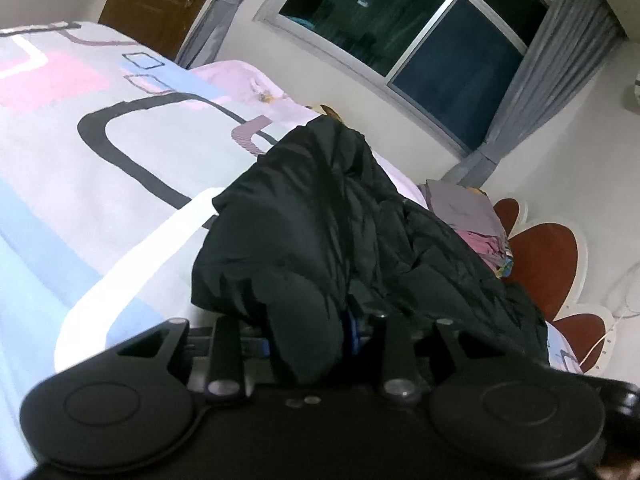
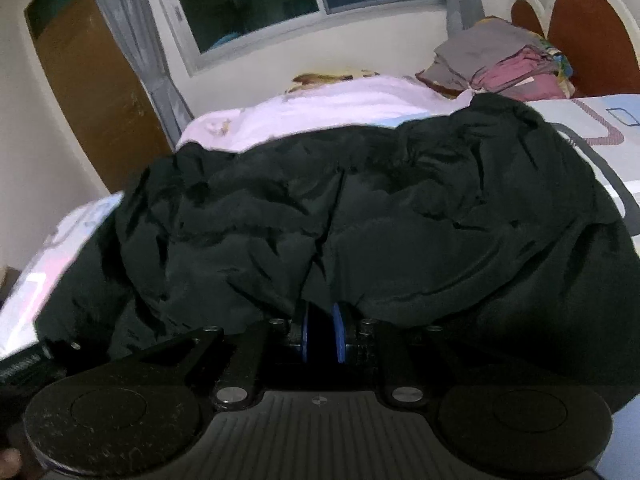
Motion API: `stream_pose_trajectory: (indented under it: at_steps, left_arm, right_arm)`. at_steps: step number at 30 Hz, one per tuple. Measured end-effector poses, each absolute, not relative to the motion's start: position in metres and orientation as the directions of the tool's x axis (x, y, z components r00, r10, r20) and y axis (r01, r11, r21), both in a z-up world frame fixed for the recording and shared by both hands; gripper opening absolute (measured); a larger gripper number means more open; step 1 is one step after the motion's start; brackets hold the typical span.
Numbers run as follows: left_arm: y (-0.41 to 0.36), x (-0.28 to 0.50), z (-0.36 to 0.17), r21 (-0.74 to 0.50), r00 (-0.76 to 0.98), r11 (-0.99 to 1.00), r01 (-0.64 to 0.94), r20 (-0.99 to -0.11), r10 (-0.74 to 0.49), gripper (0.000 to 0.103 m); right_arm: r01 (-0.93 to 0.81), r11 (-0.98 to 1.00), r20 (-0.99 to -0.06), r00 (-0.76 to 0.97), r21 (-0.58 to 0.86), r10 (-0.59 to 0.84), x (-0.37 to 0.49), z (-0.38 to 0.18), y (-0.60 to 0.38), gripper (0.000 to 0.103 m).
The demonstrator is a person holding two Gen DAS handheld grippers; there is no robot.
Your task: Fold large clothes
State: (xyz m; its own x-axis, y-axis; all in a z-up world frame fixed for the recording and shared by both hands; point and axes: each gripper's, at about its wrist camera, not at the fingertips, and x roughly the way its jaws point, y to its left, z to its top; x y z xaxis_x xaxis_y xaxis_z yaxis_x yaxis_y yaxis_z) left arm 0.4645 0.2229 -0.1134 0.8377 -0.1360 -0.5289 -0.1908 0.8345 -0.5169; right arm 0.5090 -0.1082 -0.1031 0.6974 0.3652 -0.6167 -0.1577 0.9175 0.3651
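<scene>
Black padded jacket (image 2: 360, 208), the garment to be folded, lies in a rumpled heap across a bed (image 1: 80, 160) with a pastel patterned cover. From the right wrist view it fills nearly everything ahead of the jaws; from the left wrist view it rises as a ridge straight out from the jaws and slightly to their right. Beyond the jacket a pale pink sheet (image 2: 320, 108) covers the far side of the bed. Farther off, past the jaws, stand a dark window (image 1: 400, 28) with grey curtains (image 1: 552, 72) and a brown door (image 2: 92, 92). A small stack of folded clothes (image 2: 500, 68) sits beyond the jacket near a red and white headboard (image 2: 588, 36).

The left gripper (image 1: 316, 332) has its jaws partly closed around a thick fold of jacket fabric that bulges between them; the pads are mostly hidden by cloth, but they appear to be clamped on it. The right gripper (image 2: 322, 332) has its blue pads close together with a dark fold of the jacket between them, so it too looks clamped on the jacket.

Risks, as a judgement: the slick, puffy fabric could slide out of either grip if pulled hard, the left most of all since it holds a bulky wad. Each gripper may have pinched several layers, so lifting could drag the heap into a bundle instead of opening it flat. Carried too far past the jaws, the jacket could knock the stack of folded clothes.
</scene>
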Motion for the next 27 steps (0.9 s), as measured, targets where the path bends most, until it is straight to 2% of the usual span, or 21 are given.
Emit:
stream_pose_trajectory:
  at_steps: [4,5,7,8,9,10,11,14,16,19,27]
  left_arm:
    - [0.225,0.465,-0.123,-0.515,0.820,0.828,-0.223,-0.558,-0.126,0.045]
    - [0.227,0.465,-0.126,-0.519,0.816,0.819,-0.244,-0.566,-0.116,0.057]
    - [0.231,0.464,-0.130,-0.526,0.812,0.806,-0.272,-0.575,-0.100,0.069]
    - [0.234,0.464,-0.134,-0.536,0.811,0.794,-0.286,-0.577,-0.098,0.070]
    - [0.236,0.465,-0.136,-0.554,0.814,0.781,-0.287,-0.571,-0.106,0.067]
    - [0.237,0.465,-0.137,-0.569,0.823,0.772,-0.283,-0.558,-0.109,0.056]
    - [0.237,0.466,-0.135,-0.582,0.835,0.771,-0.259,-0.536,-0.125,0.039]
    - [0.219,0.468,-0.112,-0.507,0.862,0.843,-0.179,-0.493,-0.114,0.024]
    - [0.199,0.469,-0.089,-0.422,0.884,0.901,-0.101,-0.453,-0.113,0.023]
    - [0.169,0.472,-0.062,-0.315,0.902,0.949,0.016,-0.405,-0.150,0.022]
    - [0.093,0.473,-0.024,-0.117,0.890,0.965,0.236,-0.373,-0.262,0.021]
  right_arm:
    - [-0.167,0.931,-0.643,0.683,0.324,0.346,0.508,-0.108,-0.099,0.014]
    - [-0.165,0.929,-0.637,0.687,0.332,0.350,0.507,-0.107,-0.100,0.014]
    - [-0.167,0.920,-0.623,0.692,0.354,0.365,0.504,-0.104,-0.101,0.014]
    - [-0.173,0.923,-0.625,0.692,0.343,0.362,0.503,-0.105,-0.099,0.014]
    - [-0.175,0.929,-0.638,0.685,0.325,0.352,0.505,-0.109,-0.097,0.014]
    - [-0.173,0.932,-0.653,0.673,0.318,0.348,0.508,-0.116,-0.095,0.014]
    - [-0.171,0.930,-0.657,0.666,0.326,0.352,0.511,-0.121,-0.095,0.014]
    - [-0.157,0.922,-0.663,0.653,0.353,0.365,0.518,-0.129,-0.099,0.013]
    - [-0.129,0.912,-0.661,0.650,0.389,0.374,0.520,-0.136,-0.106,0.007]
    - [-0.111,0.895,-0.652,0.647,0.432,0.395,0.518,-0.142,-0.115,0.005]
    - [-0.059,0.825,-0.633,0.611,0.562,0.475,0.527,-0.148,-0.136,0.004]
